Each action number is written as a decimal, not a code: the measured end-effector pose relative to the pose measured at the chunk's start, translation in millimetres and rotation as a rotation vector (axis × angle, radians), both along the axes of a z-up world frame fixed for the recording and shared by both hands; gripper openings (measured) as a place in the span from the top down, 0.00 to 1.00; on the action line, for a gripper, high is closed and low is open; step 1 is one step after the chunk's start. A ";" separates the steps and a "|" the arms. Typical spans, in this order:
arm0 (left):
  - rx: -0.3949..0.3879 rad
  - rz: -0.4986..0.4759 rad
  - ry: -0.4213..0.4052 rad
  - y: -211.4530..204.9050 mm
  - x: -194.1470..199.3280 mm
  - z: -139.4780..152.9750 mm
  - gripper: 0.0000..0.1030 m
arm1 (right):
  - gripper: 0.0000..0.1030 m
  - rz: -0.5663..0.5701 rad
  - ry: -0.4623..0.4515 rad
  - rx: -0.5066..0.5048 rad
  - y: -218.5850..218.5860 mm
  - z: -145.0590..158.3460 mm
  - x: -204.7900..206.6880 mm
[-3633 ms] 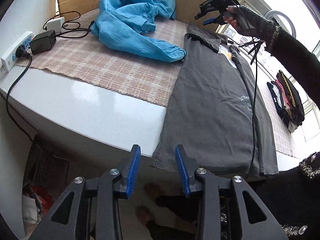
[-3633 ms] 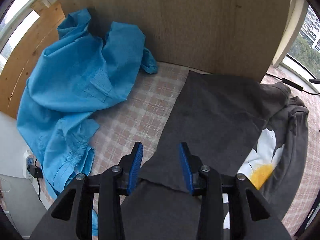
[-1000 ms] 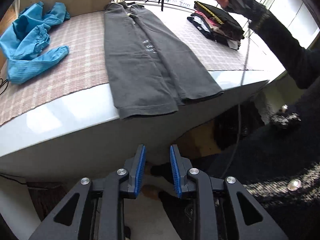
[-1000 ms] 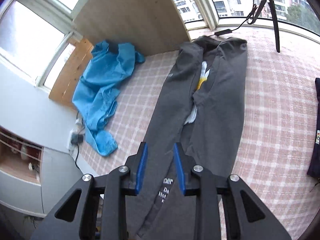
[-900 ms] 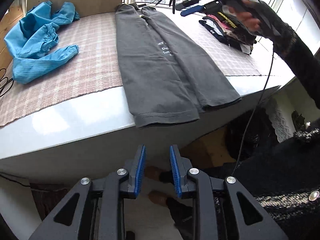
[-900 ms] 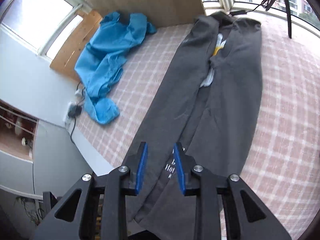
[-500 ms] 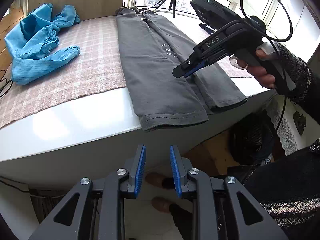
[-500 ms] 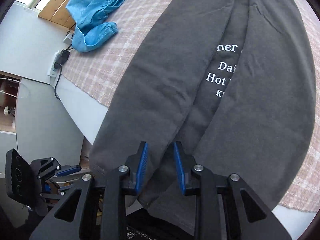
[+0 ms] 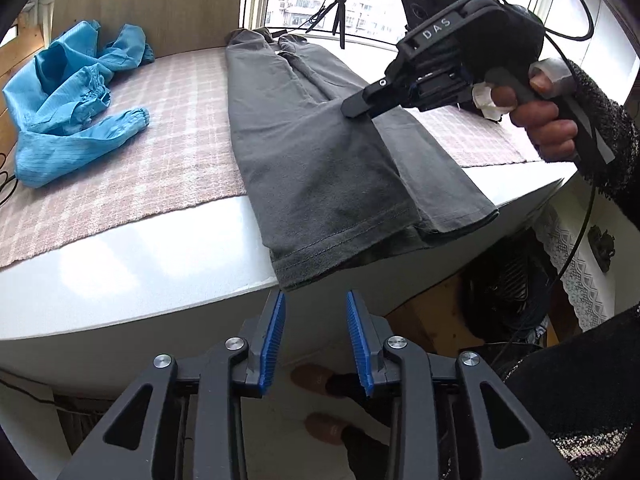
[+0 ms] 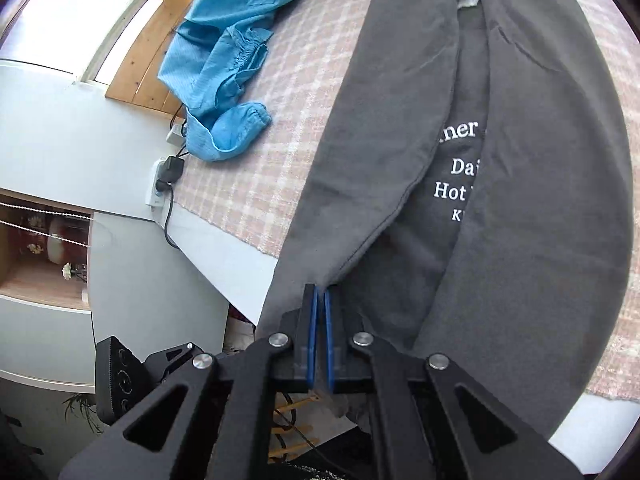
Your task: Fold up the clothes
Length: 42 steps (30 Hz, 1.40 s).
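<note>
Grey T-shirt (image 9: 320, 160), dark charcoal, with white lettering (image 10: 456, 184) showing in the fold. It lies on a pink-and-cream checked cloth (image 9: 168, 120) over a glossy white table (image 9: 140, 264). Crumpled shirt (image 9: 68, 96) beside it is bright blue. My left gripper (image 9: 316, 340) is black with ribbed blue pads; my right gripper (image 10: 320, 332) is the same black and blue. Wall panel behind (image 9: 140, 0) is pale wood grain. My sleeve (image 9: 608, 128) is black flecked with white.
</note>
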<state>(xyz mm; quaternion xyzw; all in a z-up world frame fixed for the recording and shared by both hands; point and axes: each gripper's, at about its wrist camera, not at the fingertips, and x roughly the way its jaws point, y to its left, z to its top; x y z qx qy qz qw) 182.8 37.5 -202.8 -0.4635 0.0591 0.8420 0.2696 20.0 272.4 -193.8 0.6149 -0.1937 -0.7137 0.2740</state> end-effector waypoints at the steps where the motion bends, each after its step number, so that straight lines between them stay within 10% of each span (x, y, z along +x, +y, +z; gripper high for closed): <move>1: -0.013 -0.007 0.009 3.8 -0.7 -0.5 0.71 | 0.96 0.004 0.012 0.005 -0.1 5.7 -0.2; 10: -0.041 0.001 0.045 16.2 -11.1 -2.9 0.72 | 0.96 -0.012 -0.029 0.030 6.9 0.4 -2.8; 13: -0.039 -0.010 0.047 16.4 -11.9 -3.7 1.00 | 0.96 -0.028 -0.052 0.027 14.3 -7.6 -3.2; 18: -0.007 -0.038 0.036 9.4 -4.9 2.1 1.00 | 0.93 -0.037 -0.114 0.025 21.3 -25.7 -3.2; 22: -0.030 -0.029 0.034 -0.9 0.9 5.7 1.00 | 0.68 -0.016 -0.176 0.032 20.4 -42.2 5.1; 26: -0.052 -0.031 0.034 -5.8 6.0 8.4 1.00 | 0.65 0.057 -0.158 0.002 8.8 -46.7 22.6; 30: -0.052 -0.035 0.033 -6.2 5.4 11.8 0.99 | 0.96 0.100 -0.183 -0.013 -0.3 -49.9 37.6; 33: -0.016 -0.052 0.046 -2.2 5.2 20.4 0.99 | 0.96 0.039 -0.253 -0.140 9.8 -51.5 46.8; 38: 0.043 -0.097 0.048 20.4 -3.9 30.9 0.97 | 0.79 0.074 -0.200 0.030 8.1 -34.0 55.2; 42: 0.031 -0.134 0.031 52.1 -11.3 23.4 0.70 | 0.79 0.025 -0.028 0.070 35.0 31.2 38.2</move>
